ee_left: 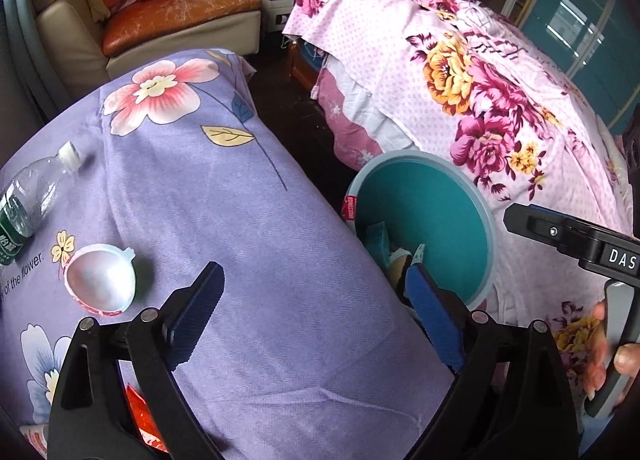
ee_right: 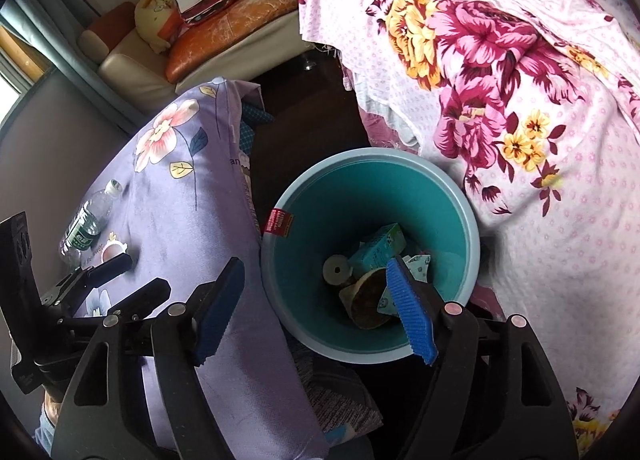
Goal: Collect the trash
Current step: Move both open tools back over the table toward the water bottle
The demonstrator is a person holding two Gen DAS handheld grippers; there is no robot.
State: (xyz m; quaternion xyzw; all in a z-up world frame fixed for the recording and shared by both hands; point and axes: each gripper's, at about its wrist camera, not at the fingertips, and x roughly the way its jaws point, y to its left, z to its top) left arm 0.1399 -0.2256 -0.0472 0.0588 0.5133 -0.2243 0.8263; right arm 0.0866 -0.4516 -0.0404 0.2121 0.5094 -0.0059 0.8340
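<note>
Step in hand: standing between drop and next pick. Left claw [ee_left: 312, 300] spreading wide, holding nothing, hovering over the lilac-covered bench [ee_left: 248, 196]. Right claw [ee_right: 316, 312] likewise gaping empty, hanging above the teal bin [ee_right: 400, 200] (carton, roll and scraps lying inside). Remaining trash: plastic bottle [ee_left: 32, 196] lying far left of the left claw; white cup [ee_left: 100, 284] resting nearer, just left. Next move, likely: swinging left, lowering, closing around the cup.

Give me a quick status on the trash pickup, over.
Left gripper open, empty; right gripper open over bin. Bottle and small white cup still on purple cloth. Nothing blocking.
</note>
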